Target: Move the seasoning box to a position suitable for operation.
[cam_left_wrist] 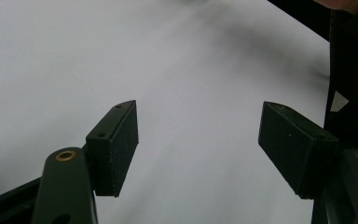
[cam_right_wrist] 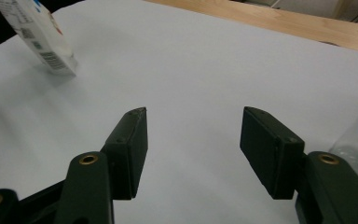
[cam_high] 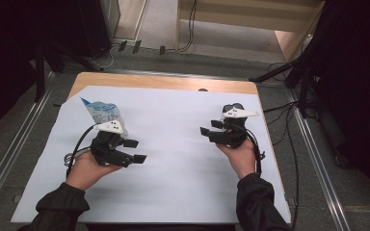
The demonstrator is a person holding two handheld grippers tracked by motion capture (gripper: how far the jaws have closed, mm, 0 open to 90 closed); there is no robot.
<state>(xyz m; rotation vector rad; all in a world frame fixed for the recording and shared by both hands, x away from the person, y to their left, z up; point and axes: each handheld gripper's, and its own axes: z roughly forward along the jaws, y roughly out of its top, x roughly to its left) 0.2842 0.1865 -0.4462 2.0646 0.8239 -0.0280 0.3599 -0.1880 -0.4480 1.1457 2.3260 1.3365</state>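
Observation:
A crinkled blue-and-white plastic packet (cam_high: pixel 103 111) lies on the white sheet (cam_high: pixel 173 144) at the left, just behind my left gripper (cam_high: pixel 136 150). That gripper points toward the table's middle with its jaws wide apart over bare sheet, and it is open in its own view (cam_left_wrist: pixel 198 116) too. My right gripper (cam_high: pixel 210 127) faces left from the right side, also open with nothing between its jaws (cam_right_wrist: pixel 194 116). In the right gripper view the packet (cam_right_wrist: pixel 39 39) sits far off at the upper left, and a clear plastic edge (cam_right_wrist: pixel 354 140) shows beside the right jaw.
The wooden tabletop (cam_high: pixel 164 82) shows beyond the sheet's far edge. A small dark object (cam_high: pixel 233 106) sits just behind the right gripper. Cables (cam_high: pixel 289 144) hang off the table's right side, and stand legs (cam_high: pixel 279 72) rest on the floor past it.

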